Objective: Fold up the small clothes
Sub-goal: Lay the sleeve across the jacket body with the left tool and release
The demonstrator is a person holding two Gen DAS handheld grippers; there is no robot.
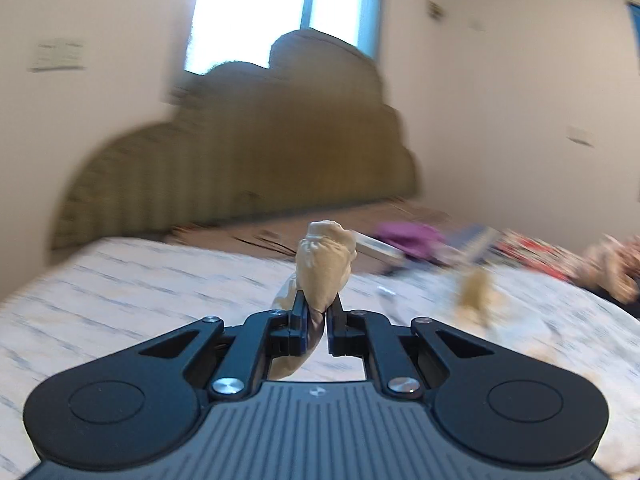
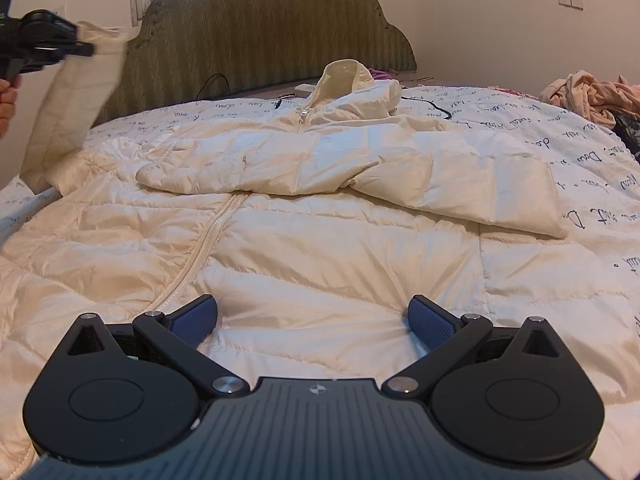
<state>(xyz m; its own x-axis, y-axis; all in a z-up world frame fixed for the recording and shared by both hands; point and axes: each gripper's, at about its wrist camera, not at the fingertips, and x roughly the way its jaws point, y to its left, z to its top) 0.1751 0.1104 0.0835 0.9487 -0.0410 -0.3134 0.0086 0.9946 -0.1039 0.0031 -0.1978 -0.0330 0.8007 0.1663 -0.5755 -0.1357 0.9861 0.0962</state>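
A cream quilted jacket [image 2: 304, 216] lies zipped and face up on the bed, its hood toward the headboard. One sleeve [image 2: 460, 184] is folded across the chest. My left gripper [image 1: 318, 312] is shut on a bunched end of cream fabric [image 1: 326, 268]. In the right wrist view that same left gripper [image 2: 86, 50] sits at the far left, raised above the bed, and the jacket's other sleeve [image 2: 68, 120] hangs from it. My right gripper [image 2: 312, 322] hovers open over the jacket's lower hem with nothing between its blue pads [image 2: 428, 322].
The bed has a white cover with handwriting print [image 2: 580, 168] and a green padded headboard [image 2: 264, 28]. A pile of pink and beige clothes [image 2: 588, 94] lies at the right edge. A black cable [image 2: 428, 106] runs near the hood. A purple garment [image 1: 408, 236] lies by the headboard.
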